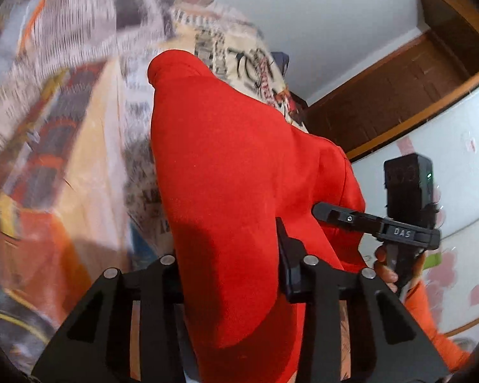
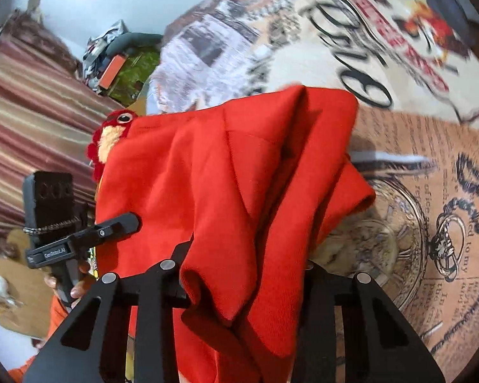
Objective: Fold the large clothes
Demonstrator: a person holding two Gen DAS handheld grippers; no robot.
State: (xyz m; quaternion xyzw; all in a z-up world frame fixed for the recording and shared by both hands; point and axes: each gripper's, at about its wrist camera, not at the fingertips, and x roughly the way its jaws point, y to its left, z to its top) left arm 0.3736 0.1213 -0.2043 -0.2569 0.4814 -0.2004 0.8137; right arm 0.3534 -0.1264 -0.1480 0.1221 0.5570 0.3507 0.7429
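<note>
A large red garment (image 1: 233,175) hangs lifted between both grippers above a newspaper-print bed cover (image 1: 79,102). My left gripper (image 1: 230,255) is shut on one edge of the red garment, which drapes over its fingers. My right gripper (image 2: 246,271) is shut on another bunched edge of the red garment (image 2: 239,172). A plush red patch with an eye (image 2: 111,127) shows at the garment's left corner. Each gripper appears in the other's view: the right one in the left wrist view (image 1: 335,214), the left one in the right wrist view (image 2: 118,223).
The printed bed cover (image 2: 415,175) fills the space below. A striped curtain (image 2: 32,111) hangs at left, with clutter (image 2: 118,60) beside the bed. A brown wooden door frame (image 1: 399,79) and white wall lie to the right.
</note>
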